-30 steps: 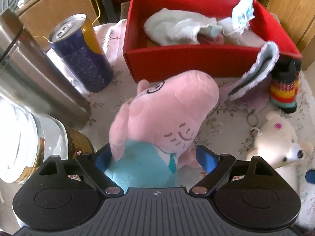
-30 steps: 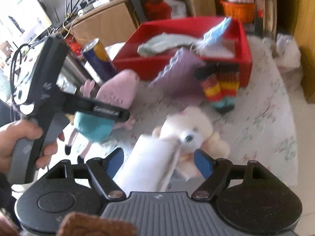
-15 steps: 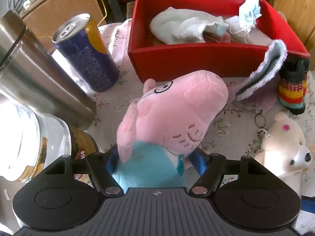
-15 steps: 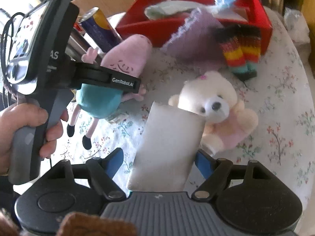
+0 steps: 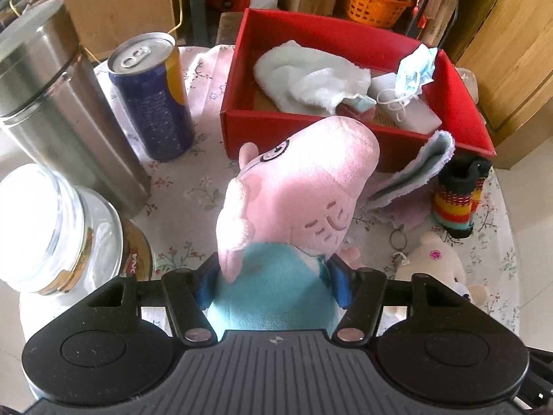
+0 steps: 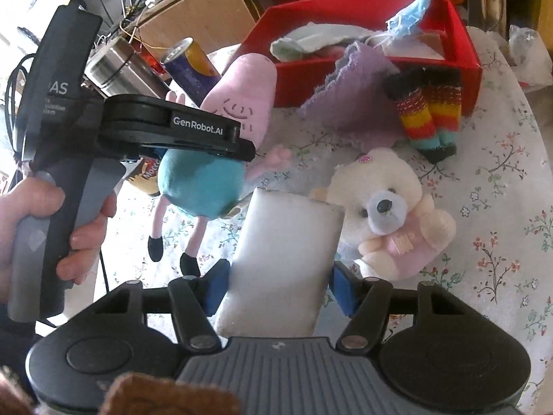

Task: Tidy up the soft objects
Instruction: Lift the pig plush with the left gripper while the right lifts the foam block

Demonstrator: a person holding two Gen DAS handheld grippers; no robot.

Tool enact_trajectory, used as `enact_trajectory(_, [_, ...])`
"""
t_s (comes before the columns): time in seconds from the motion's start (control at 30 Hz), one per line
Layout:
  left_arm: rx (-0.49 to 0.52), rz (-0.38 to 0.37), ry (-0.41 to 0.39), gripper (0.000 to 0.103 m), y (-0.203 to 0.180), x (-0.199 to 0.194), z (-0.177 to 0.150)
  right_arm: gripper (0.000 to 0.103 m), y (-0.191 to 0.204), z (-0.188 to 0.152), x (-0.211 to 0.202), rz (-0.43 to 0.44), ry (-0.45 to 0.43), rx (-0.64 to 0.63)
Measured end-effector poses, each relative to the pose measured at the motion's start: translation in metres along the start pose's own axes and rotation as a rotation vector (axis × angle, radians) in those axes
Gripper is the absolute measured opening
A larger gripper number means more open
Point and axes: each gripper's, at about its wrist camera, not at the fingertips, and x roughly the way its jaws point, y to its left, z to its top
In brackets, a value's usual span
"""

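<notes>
Now both hands are mid-pickup. The left gripper (image 5: 274, 282) is closing on the pink pig plush (image 5: 293, 207), blue pads pressed into its teal belly, the toy hanging clear of the floral table (image 6: 501, 207) just near of the red box (image 5: 293, 138). The right gripper (image 6: 278, 285) is closing too, pads pinching the white sponge block (image 6: 287, 256) on the near side, beside the white teddy (image 6: 383, 207).

Next, I'd say, each load needs carrying to the far side and dropping inside the box.

Count: one pig, one teddy, one sponge block in hand, one purple cloth (image 6: 352, 97) leaning on the box, one striped knit piece (image 6: 427, 110). One can (image 5: 152, 97), one steel flask (image 5: 58, 103).
</notes>
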Motion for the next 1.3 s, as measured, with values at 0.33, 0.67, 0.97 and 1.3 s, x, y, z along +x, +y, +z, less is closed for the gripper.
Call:
enact_trajectory(0.33, [0.030, -0.017, -0.010, 0.062, -0.002, -0.019, -0.016, 0.034, -0.010, 0.004, -0.012, -0.002, -0.024, 0.007])
enact_trajectory(0.67, [0.087, -0.016, -0.044, 0.063, -0.019, -0.032, -0.030, 0.034, -0.020, 0.009, -0.027, 0.009, -0.067, 0.032])
enact_trajectory(0.97, [0.120, 0.002, -0.094, 0.063, -0.030, -0.041, -0.031, 0.034, -0.020, 0.014, -0.036, 0.024, -0.103, 0.038])
enact_trajectory(1.3, [0.153, 0.053, -0.170, 0.063, -0.038, -0.056, -0.031, 0.034, -0.025, 0.022, -0.051, 0.032, -0.169, 0.051])
